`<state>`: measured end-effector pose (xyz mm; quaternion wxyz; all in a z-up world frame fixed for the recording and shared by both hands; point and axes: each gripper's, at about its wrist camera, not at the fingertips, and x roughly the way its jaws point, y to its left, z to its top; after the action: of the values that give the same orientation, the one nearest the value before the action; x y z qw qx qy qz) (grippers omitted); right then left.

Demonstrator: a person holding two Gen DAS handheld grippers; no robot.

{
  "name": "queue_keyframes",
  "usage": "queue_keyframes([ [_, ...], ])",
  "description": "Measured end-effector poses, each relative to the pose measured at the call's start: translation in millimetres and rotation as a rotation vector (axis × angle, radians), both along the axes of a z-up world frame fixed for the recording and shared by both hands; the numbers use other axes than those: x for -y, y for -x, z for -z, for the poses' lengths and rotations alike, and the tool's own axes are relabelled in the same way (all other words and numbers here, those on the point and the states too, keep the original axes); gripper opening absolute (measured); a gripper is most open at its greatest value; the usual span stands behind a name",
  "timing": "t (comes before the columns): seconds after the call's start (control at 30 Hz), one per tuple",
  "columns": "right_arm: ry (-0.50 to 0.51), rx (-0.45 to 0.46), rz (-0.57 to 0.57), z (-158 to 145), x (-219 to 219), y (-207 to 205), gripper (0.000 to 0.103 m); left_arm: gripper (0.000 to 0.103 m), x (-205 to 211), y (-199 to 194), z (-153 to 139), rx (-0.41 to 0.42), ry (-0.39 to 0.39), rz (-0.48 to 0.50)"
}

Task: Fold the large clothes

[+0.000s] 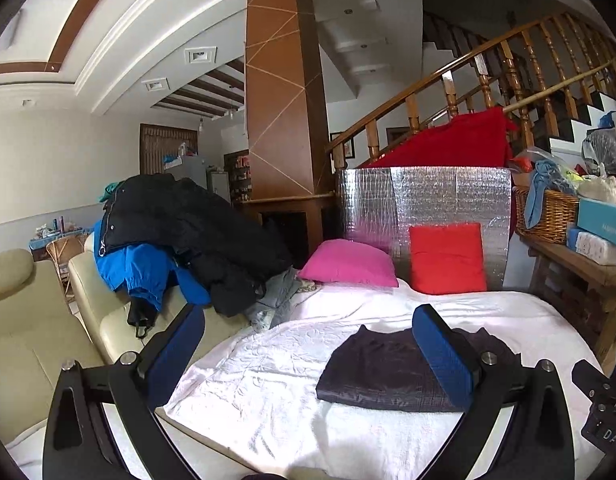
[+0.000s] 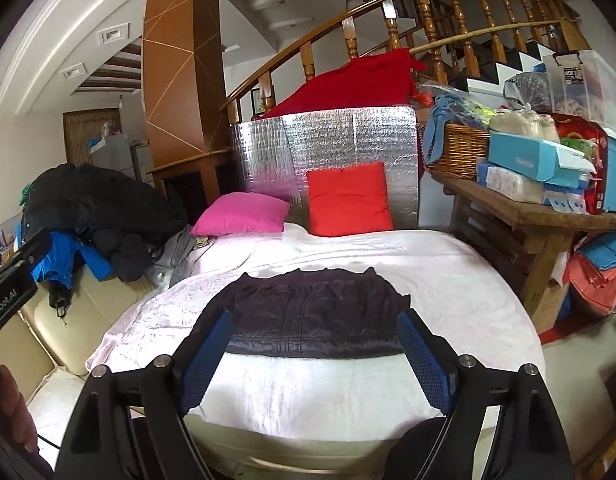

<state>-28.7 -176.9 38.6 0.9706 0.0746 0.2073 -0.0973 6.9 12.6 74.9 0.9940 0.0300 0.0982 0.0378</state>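
Observation:
A dark purple-black garment (image 1: 383,368) lies folded into a flat rectangle on the white bed cover (image 1: 268,360). In the right wrist view the garment (image 2: 311,312) sits centred just beyond the fingers. My left gripper (image 1: 308,356) is open and empty, held above the bed's near edge to the garment's left. My right gripper (image 2: 311,356) is open and empty, held above the bed just in front of the garment's near edge. Neither gripper touches the cloth.
A pile of black and blue jackets (image 1: 180,236) lies on the cream sofa (image 1: 36,320) to the left. A pink cushion (image 2: 244,214) and a red cushion (image 2: 347,200) lean against a silver panel (image 2: 327,148). A cluttered wooden bench (image 2: 539,216) stands right.

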Motion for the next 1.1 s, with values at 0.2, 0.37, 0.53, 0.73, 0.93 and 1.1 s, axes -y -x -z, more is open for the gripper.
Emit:
queue_keyframes([
  [0.2, 0.001, -0.001, 0.0, 0.6, -0.6, -1.7, 0.087, 0.103, 2.1, -0.4, 3.6, -0.017, -0.002, 0.008],
  [0.37, -0.003, -0.001, 0.003, 1.1, 1.0, -1.9, 0.087, 0.103, 4.0, 2.1, 2.9, -0.018, -0.007, 0.012],
  [0.53, -0.006, 0.0, 0.003, 0.7, 3.1, -2.3, 0.087, 0.103, 4.1, 2.5, 1.5, -0.02, -0.009, 0.017],
  [0.73, -0.012, 0.001, 0.007, 0.6, 4.7, -2.4, 0.087, 0.103, 4.9, 1.8, 1.3, -0.024, -0.015, 0.021],
  [0.93, -0.018, -0.004, 0.007, 1.5, 4.4, -3.6, 0.087, 0.103, 5.0, 0.9, 1.7, -0.033, -0.019, 0.029],
  [1.1, -0.02, -0.006, 0.007, 2.0, 3.8, -4.1, 0.087, 0.103, 5.0, 0.4, 2.8, -0.039, -0.023, 0.03],
])
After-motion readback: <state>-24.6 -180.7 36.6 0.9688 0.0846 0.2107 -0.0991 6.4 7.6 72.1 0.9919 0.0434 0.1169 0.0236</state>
